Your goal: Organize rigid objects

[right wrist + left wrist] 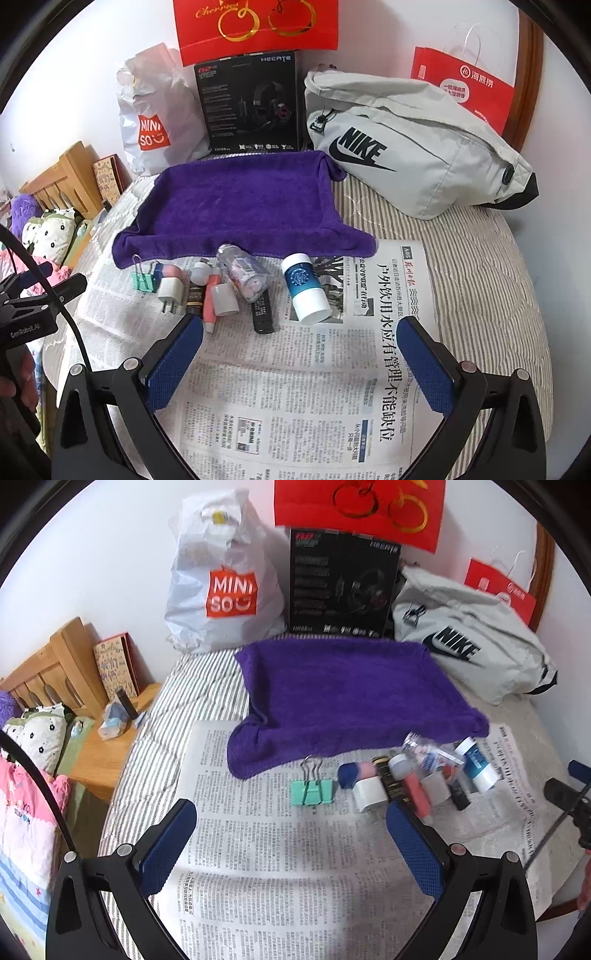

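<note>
A row of small objects lies on newspaper (280,867) (295,398) in front of a purple towel (343,698) (240,199). There is a green binder clip (313,791) (143,281), a white plug adapter (369,792) (170,290), a pink tube (417,795) (209,301), a clear bottle (242,271), a black stick (263,312) and a blue-and-white bottle (476,763) (304,290). My left gripper (291,823) hovers open just short of the clip. My right gripper (301,338) hovers open near the blue-and-white bottle. Both hold nothing.
At the back stand a white Miniso bag (221,579) (155,114), a black headset box (343,583) (251,103) and a grey Nike bag (469,638) (406,147). A wooden nightstand (99,753) stands left of the striped bed.
</note>
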Tool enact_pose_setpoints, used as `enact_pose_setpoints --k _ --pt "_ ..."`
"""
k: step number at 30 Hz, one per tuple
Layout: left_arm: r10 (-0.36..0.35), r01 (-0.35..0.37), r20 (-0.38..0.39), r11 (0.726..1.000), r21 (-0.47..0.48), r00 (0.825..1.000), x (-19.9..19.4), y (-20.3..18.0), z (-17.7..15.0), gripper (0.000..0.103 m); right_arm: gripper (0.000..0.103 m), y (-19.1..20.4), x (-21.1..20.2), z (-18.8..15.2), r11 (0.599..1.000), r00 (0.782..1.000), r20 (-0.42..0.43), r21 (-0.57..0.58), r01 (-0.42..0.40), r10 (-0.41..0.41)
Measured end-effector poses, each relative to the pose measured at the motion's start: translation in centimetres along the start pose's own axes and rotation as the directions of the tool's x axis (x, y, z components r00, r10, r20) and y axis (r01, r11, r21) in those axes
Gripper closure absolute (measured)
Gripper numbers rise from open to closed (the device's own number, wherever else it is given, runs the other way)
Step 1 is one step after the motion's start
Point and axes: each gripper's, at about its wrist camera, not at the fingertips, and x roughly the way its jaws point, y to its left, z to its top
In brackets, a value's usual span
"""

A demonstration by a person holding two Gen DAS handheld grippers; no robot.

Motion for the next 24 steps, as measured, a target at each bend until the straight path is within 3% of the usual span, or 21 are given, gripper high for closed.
enact_pose_setpoints --k 14,24 --pt "0.009 -0.008 -0.114 1.0 0.008 0.993 8.8 0.4 -0.5 0.002 0.0 -2.3 5.2 -0.4 1.0 0.998 -0.059 -0.019 0.02 -0.021" --pt "-0.015 0.015 -0.127 1.0 -0.004 0.992 11.7 -0.5 -0.3 0.01 0.0 -2.9 8.1 -1.0 0.999 0.992 -0.121 -0.028 0.022 -0.026"
